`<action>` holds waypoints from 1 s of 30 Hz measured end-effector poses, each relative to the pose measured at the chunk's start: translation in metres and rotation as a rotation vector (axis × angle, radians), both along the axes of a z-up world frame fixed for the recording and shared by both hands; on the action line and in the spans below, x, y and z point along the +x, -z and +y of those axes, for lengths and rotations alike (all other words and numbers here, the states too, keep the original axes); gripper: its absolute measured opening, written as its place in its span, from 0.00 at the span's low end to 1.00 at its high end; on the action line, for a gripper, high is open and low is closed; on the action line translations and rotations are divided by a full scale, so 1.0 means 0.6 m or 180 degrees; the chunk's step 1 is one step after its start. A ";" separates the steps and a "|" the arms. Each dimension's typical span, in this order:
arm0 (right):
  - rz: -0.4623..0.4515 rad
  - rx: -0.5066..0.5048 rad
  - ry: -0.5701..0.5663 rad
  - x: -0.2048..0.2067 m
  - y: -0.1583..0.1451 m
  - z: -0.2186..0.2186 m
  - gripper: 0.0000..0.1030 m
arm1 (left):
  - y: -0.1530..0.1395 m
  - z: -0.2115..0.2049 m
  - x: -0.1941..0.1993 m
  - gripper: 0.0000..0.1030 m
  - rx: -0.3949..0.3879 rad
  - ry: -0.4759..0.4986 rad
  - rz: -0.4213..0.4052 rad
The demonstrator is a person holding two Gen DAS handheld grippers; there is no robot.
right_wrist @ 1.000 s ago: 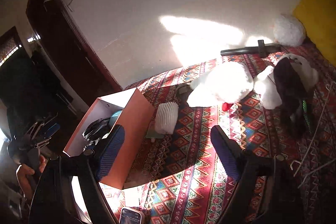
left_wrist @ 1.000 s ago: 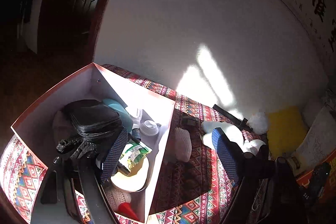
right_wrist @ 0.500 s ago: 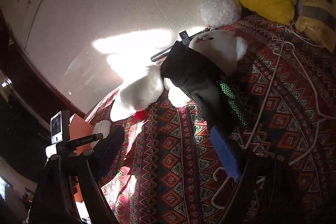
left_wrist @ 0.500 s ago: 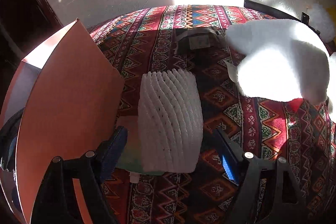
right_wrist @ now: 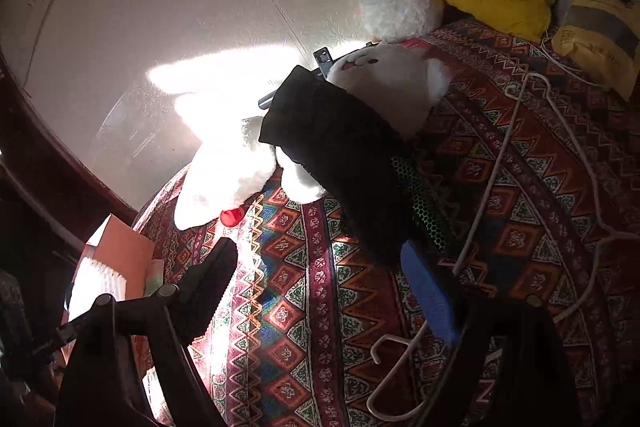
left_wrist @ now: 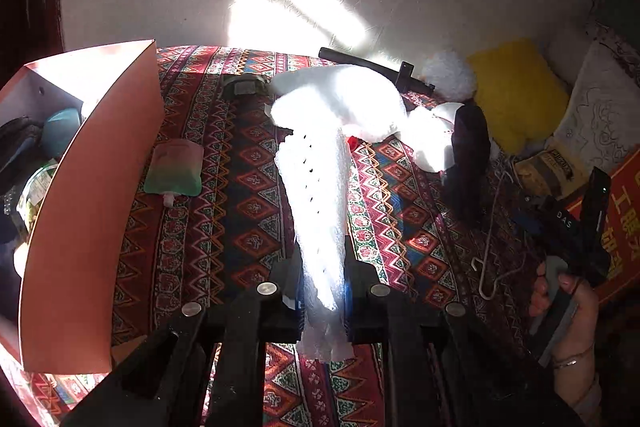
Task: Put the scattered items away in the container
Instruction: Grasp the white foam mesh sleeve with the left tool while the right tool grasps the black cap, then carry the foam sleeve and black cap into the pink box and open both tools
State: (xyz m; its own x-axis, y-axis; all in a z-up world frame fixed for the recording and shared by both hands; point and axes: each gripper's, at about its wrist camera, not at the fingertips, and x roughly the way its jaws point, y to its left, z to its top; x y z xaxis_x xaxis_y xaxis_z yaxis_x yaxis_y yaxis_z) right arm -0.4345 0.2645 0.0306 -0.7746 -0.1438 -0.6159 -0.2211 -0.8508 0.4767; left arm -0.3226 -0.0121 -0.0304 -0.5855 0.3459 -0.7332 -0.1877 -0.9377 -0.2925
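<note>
Left tongs (left_wrist: 322,291) grip 1 white foam net (left_wrist: 318,195); 1 box (left_wrist: 92,211) nearby.

A soft white foam net (left_wrist: 320,211) with an open mesh, a matt orange cardboard box (left_wrist: 92,203), a woven patterned cloth (left_wrist: 248,211), a fluffy plush toy (right_wrist: 384,83), and a glossy plastic pouch (left_wrist: 174,167).

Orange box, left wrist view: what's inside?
Through the orange box's open top: a teal rounded item, a dark bag, a green packet. The near wall hides everything lower.
</note>
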 end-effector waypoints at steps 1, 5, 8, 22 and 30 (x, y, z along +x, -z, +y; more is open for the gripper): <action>-0.0028 0.0116 -0.0006 -0.013 -0.001 0.001 0.85 | 0.006 -0.007 0.016 0.10 0.0032 -0.0024 0.0029; -0.0061 0.0718 0.0024 -0.089 0.000 -0.004 0.93 | 0.019 -0.010 0.014 0.10 -0.0087 -0.0071 0.0007; -0.0218 0.0926 0.0070 -0.147 0.028 0.000 0.96 | 0.021 -0.011 0.011 0.10 -0.0274 -0.0083 0.0043; 0.0167 0.0549 -0.0424 -0.039 -0.075 -0.076 0.25 | -0.064 -0.057 0.082 0.11 -0.0791 -0.0533 0.0737; 0.0762 0.0214 -0.1303 0.071 -0.185 -0.310 0.25 | -0.150 -0.169 0.122 0.11 -0.0932 -0.1034 0.1156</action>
State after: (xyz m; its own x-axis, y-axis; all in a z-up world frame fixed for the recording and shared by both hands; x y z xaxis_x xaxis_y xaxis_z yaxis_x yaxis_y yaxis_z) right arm -0.3921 0.0783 0.1415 -0.7838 -0.4327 -0.4455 0.2480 -0.8757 0.4143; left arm -0.2492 -0.1134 0.0594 -0.8604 -0.0814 -0.5031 0.0839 -0.9963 0.0177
